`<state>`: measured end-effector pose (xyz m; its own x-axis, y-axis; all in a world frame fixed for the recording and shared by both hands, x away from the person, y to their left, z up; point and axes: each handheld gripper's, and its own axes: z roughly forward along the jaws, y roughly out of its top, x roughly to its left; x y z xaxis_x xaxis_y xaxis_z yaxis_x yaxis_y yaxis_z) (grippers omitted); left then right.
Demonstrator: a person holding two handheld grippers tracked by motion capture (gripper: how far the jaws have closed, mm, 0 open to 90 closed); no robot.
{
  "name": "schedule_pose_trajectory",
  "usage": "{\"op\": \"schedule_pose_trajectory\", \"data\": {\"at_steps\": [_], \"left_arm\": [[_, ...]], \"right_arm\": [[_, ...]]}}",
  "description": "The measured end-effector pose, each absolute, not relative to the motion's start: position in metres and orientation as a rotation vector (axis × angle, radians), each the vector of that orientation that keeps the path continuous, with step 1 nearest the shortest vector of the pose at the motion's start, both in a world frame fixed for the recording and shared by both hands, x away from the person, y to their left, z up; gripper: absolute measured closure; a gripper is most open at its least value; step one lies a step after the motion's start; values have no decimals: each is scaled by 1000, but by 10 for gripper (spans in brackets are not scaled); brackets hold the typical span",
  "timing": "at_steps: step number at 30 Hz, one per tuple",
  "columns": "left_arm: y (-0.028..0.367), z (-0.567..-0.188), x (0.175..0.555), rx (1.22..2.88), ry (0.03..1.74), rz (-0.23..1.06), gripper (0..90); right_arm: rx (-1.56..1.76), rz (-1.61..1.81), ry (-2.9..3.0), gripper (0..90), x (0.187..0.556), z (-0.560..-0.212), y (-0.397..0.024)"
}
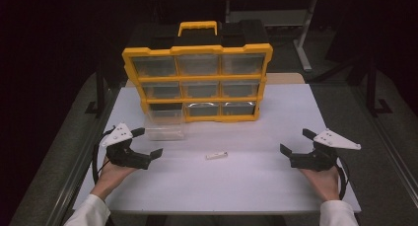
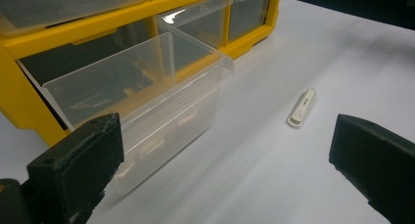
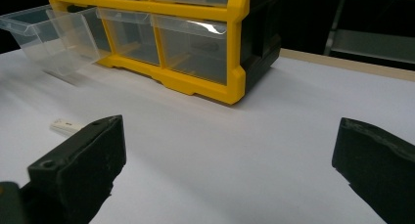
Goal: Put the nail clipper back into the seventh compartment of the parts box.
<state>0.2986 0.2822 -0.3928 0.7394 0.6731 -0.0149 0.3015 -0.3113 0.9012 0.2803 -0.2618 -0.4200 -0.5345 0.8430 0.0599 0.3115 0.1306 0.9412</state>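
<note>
Resting on the table, both grippers, left and right, are holding jaws apart, flanking the white stick near the pulled-out clear drawer

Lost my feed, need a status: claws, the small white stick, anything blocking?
Left claw and right claw open, empty. White stick flat on table between them. Pulled-out clear drawer nearby, nothing blocking.

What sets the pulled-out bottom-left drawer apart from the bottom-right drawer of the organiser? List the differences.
Pose: the bottom-left drawer is pulled out of the yellow organiser toward the table's front; the bottom-right drawer sits flush in its slot.
View inside: the bottom-left drawer's open top shows in the left gripper view; the bottom-right drawer shows just its front face.
Shared: both are clear plastic, in the bottom row.
</note>
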Motion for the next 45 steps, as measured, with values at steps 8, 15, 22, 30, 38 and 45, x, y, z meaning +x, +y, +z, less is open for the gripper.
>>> {"op": "schedule_pose_trajectory", "data": {"at_steps": [8,15,22,30,38,45], "left_arm": [[271,-385,305,1961,703,430,0],[260,-381,309,1996,674,409,0],[246,-375,314,2026,628,374,0],[226,-372,322,2083,574,329,0],[206,-370,329,2128,522,284,0],[189,-371,333,2178,470,252,0]], "right_arm": [[1107,1385,1911,0,280,-420,-262],[1101,1380,1908,0,280,-420,-261],[1098,1374,1897,0,279,-420,-261],[1099,1376,1899,0,279,-420,-261],[1100,1377,1896,0,279,-419,-261],[1101,1378,1898,0,279,-420,-262]]}}
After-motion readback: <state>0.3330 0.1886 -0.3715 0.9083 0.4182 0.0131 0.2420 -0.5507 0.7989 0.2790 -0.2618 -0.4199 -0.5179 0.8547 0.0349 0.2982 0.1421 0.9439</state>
